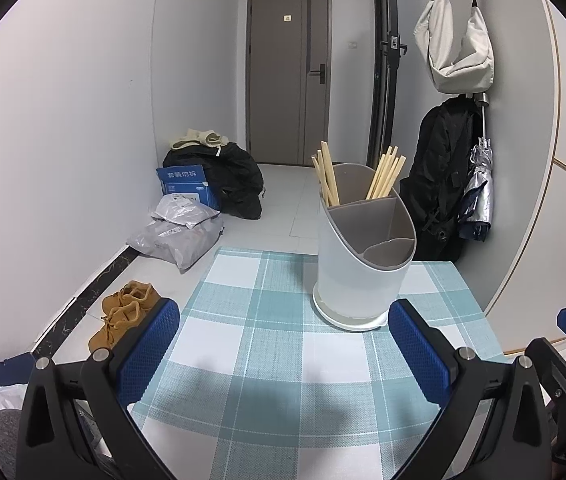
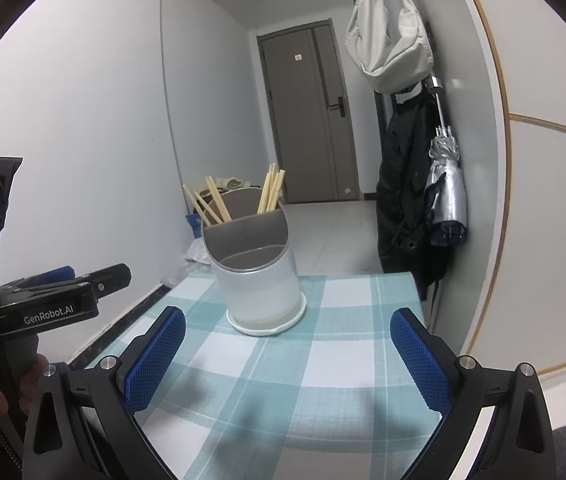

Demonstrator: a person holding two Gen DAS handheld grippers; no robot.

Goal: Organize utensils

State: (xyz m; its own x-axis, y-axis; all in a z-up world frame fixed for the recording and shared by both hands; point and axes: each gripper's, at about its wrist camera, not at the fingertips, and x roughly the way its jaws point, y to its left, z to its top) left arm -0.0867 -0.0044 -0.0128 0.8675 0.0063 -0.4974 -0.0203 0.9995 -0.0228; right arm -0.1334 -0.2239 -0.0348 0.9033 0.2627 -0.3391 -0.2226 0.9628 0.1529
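Note:
A white utensil holder (image 1: 359, 284) with a grey divided insert stands on the blue-and-white checked tablecloth (image 1: 267, 344). Several wooden chopsticks (image 1: 329, 178) lean in its back compartments, split into a left bunch and a right bunch (image 1: 387, 178). The front compartments hold nothing. My left gripper (image 1: 283, 332) is open just short of the holder, nothing between its blue pads. In the right wrist view the same holder (image 2: 257, 280) with chopsticks (image 2: 215, 202) stands ahead of my open right gripper (image 2: 287, 340). The left gripper's body (image 2: 43, 304) shows at the left edge there.
The table ends just behind the holder. Beyond it is a tiled floor with brown shoes (image 1: 125, 314), grey parcels (image 1: 179, 232), a blue box (image 1: 187, 186) and a black bag (image 1: 231, 182). A white bag (image 1: 457, 46), black coat (image 1: 441, 184) and folded umbrella (image 1: 477, 196) hang on the right wall.

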